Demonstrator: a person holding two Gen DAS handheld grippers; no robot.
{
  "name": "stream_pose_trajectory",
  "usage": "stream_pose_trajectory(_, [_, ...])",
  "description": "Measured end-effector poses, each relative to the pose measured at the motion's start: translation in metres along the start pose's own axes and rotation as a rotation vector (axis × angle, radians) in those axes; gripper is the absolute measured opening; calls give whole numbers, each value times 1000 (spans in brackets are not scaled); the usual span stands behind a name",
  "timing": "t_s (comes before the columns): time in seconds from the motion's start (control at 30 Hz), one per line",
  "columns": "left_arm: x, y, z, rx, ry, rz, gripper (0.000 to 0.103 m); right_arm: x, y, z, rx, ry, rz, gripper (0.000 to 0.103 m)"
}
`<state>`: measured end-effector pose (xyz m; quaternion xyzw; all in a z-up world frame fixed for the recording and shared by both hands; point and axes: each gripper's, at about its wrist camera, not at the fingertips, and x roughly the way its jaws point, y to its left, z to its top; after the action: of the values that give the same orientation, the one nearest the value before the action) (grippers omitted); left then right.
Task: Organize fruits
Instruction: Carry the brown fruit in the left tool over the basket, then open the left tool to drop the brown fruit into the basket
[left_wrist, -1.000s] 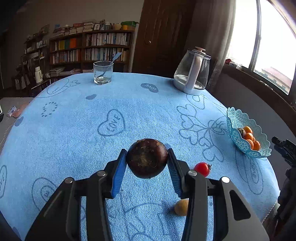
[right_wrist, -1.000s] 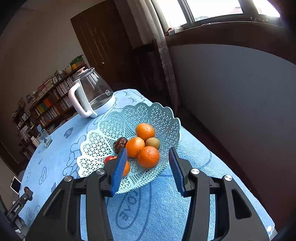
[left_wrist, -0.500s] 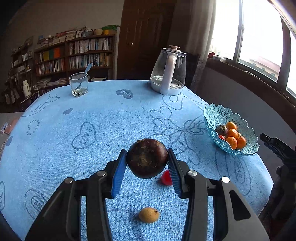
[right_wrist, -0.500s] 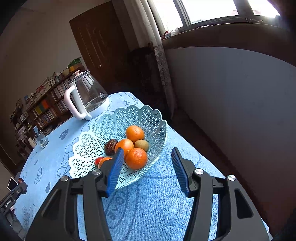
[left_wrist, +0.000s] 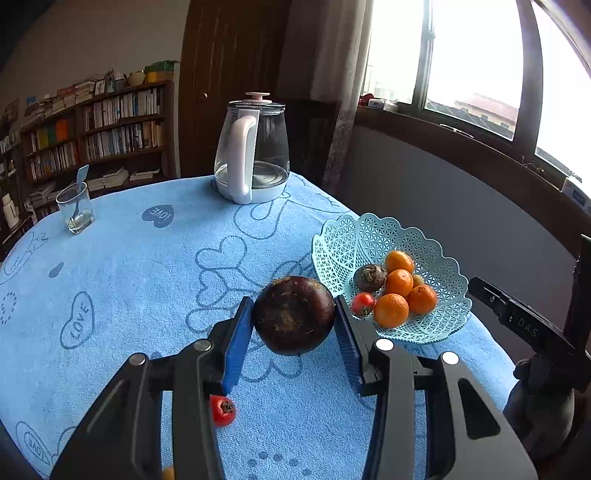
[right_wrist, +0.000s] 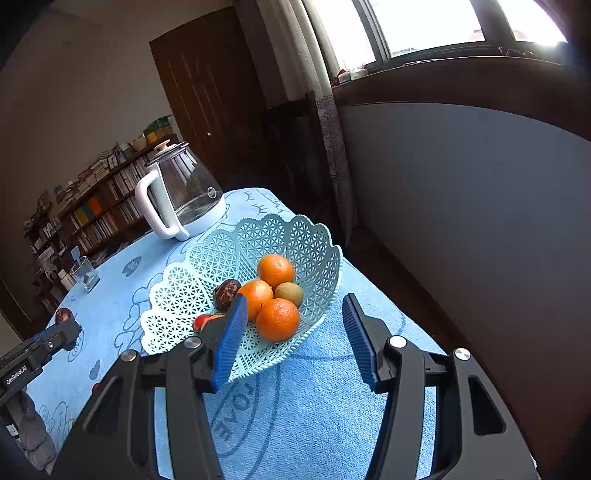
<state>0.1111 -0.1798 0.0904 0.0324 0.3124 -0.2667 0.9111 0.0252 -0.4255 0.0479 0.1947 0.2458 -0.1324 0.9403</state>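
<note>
Mangosteen (left_wrist: 293, 315) clamped between left tool (left_wrist: 293, 332) pads.

Two fisheye views, one riding on each hand-held gripper, looking forward and down along its fingers.

The left view sits above the tabletop (left_wrist: 147, 266), facing the kettle (left_wrist: 253, 155), bookshelf (left_wrist: 92, 136) and window (left_wrist: 472, 62), with the basket (left_wrist: 354, 236) near on its right. The right view hangs close over the same basket (right_wrist: 258, 236) from the table's edge, facing the door (right_wrist: 207, 85) and wall. Both share basket, kettle (right_wrist: 181, 192), glass (left_wrist: 75, 208) (right_wrist: 85, 273) and bookshelf; each catches the other hand-held gripper at its edge.
</note>
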Motion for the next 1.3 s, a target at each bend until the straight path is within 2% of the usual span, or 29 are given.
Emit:
stream_pose_trajectory(0.23, [39, -25, 15, 28, 34, -37, 44, 1, 2, -1, 1, 6, 24, 55])
stream_pose_trajectory(0.47, [64, -34, 17, 40, 65, -52, 47, 1, 3, -2, 1, 12, 37, 55])
stream_pose_trajectory(0.53, [64, -32, 16, 34, 57, -44, 65, 2, 3, -2, 1, 13, 38, 55])
stream_pose_trajectory(0.8, [55, -22, 15, 17, 44, -33, 66, 0, 5, -3, -2, 12, 41, 55])
stream_pose_trajectory(1.03, [46, -17, 11, 18, 35, -19, 74, 0, 6, -4, -3, 13, 40, 55])
stream_pose_trajectory(1.17, [41, -13, 10, 14, 31, -9, 74, 0, 7, -6, -3, 11, 38, 60])
stream_pose_trajectory(1.3, [36, -6, 10, 1, 28, -1, 74, -1, 9, -8, -6, 8, 38, 61])
